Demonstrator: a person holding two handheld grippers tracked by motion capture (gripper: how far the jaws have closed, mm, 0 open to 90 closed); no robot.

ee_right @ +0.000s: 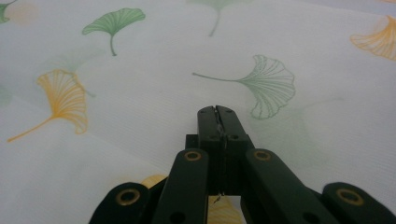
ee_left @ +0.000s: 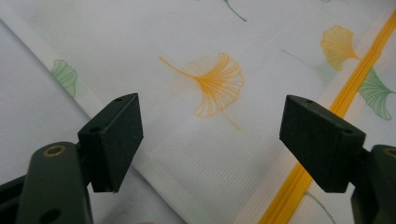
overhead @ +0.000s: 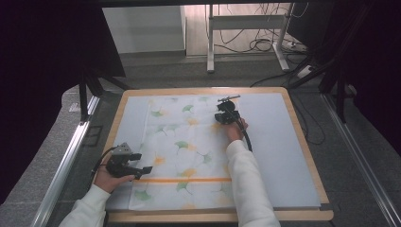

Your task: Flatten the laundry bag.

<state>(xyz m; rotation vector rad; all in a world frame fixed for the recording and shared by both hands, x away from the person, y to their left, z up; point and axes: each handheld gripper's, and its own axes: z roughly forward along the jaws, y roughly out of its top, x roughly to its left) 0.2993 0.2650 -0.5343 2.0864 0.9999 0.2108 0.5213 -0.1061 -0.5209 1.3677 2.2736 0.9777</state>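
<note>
Table [overhead: 302, 142]: a wooden board with a pale grey mat on it; a metal desk frame [overhead: 246, 33] and loose cables stand on the floor beyond, at 12 o'clock.
Cloth [overhead: 184, 142]: a thin white sheet printed with green and orange fan-shaped leaves, lying flat on the left and middle of the mat, from the far edge to the near edge.
Orange stripe [overhead: 184, 180]: runs across the cloth near its 6 o'clock end; in the left gripper view it shows as a yellow band [ee_left: 322, 135] slanting past the right-hand jaw.
Left gripper [overhead: 142, 169]: held in the person's left hand [overhead: 111, 177] at about 8 o'clock on the table, at the cloth's left edge, pointing toward 3 o'clock.
Left jaws: spread wide apart with nothing between them; an orange leaf [ee_left: 215, 84] lies on the cloth ahead of the gap.
Right gripper [overhead: 227, 109]: held in the person's right hand [overhead: 235, 130] near 12 o'clock on the cloth, the white sleeve [overhead: 246, 179] reaching up from 6 o'clock.
Right jaws: pressed together, tips low over the cloth; whether a bit of fabric is caught between them is hard to tell from this angle.
Leaves near the right gripper [ee_right: 218, 122]: a green one [ee_right: 268, 86] just past its tip at 1 o'clock, an orange one [ee_right: 65, 100] at 9 o'clock.
</note>
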